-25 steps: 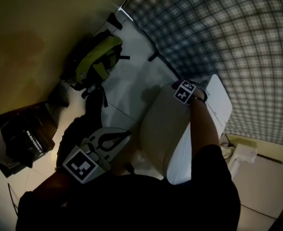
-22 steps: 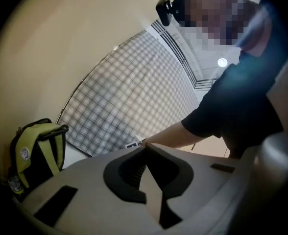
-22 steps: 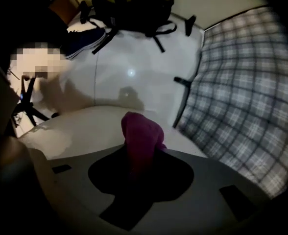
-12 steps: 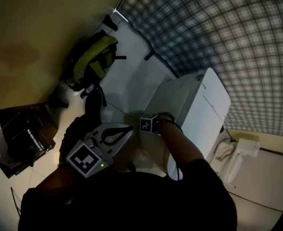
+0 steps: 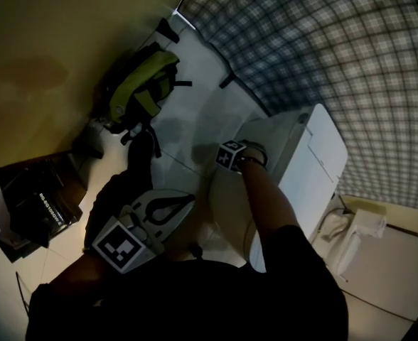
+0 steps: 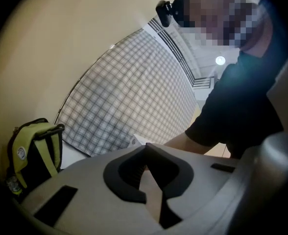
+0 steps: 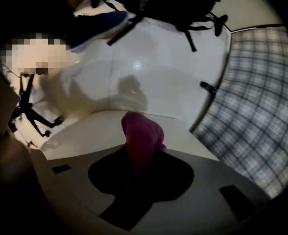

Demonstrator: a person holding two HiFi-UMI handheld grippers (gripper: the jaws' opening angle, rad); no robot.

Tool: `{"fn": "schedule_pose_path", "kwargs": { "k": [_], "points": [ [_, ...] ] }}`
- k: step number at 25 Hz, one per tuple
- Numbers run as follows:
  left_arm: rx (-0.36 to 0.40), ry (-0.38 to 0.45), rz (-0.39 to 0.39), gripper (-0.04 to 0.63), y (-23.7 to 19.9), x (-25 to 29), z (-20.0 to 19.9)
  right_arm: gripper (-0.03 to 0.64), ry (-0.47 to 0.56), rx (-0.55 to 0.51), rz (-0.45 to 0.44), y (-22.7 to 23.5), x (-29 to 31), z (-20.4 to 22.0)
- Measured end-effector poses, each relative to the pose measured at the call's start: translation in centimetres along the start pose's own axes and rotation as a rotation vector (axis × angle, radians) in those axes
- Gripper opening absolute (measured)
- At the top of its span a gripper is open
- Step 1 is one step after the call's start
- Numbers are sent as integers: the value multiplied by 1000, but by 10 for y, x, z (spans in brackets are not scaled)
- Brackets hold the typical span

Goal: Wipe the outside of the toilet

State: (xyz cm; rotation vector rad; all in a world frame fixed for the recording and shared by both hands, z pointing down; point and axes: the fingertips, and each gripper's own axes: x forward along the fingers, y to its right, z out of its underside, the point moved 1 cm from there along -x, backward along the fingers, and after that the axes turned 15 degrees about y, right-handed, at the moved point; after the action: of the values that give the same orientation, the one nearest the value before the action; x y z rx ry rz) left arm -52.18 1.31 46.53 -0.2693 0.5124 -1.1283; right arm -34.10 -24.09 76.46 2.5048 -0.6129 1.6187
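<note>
The white toilet [image 5: 294,169] stands at centre right in the head view, its tank next to the plaid wall. My right gripper [image 5: 228,162] rests against the rounded left side of the bowl, with the person's arm stretched over the seat. In the right gripper view the right gripper [image 7: 140,153] is shut on a magenta cloth [image 7: 141,133], which presses on the pale toilet surface [image 7: 95,133]. My left gripper [image 5: 184,201] hangs low beside the bowl with its jaws together and nothing in them. The left gripper [image 6: 146,150] points toward the plaid wall.
A black and yellow-green backpack [image 5: 139,87] [image 6: 34,151] lies on the white floor by the tan wall. A plaid wall [image 5: 323,48] runs behind the toilet. A dark case [image 5: 35,208] sits at the left, and a white fixture [image 5: 358,229] at the right.
The right gripper with the cloth swept from near the tank down the toilet's side toward me, then moved back up a little. The left gripper stayed almost still.
</note>
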Motion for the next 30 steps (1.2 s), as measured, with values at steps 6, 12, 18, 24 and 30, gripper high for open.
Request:
{"fn": "schedule_pose_path", "kwargs": {
  "k": [6,12,18,24,30],
  "points": [
    [-46,2,-50,5,-21,-11,2,120,-90,44,145,58,33,37],
    [-43,-39,-30,5,-17,-12,9,117,-181,-109,-142,-68,50,14],
    [-26,-41,-2,5,-6,-11,10,110,-139,-443,-222,-200,53,-8],
    [-9,-60,25,5,5,-8,12,118,17,-196,-259,-166,45,-41],
    [-24,-72,1,5,-1,-14,11,118,-122,-91,-61,-66,59,-8]
  ]
}}
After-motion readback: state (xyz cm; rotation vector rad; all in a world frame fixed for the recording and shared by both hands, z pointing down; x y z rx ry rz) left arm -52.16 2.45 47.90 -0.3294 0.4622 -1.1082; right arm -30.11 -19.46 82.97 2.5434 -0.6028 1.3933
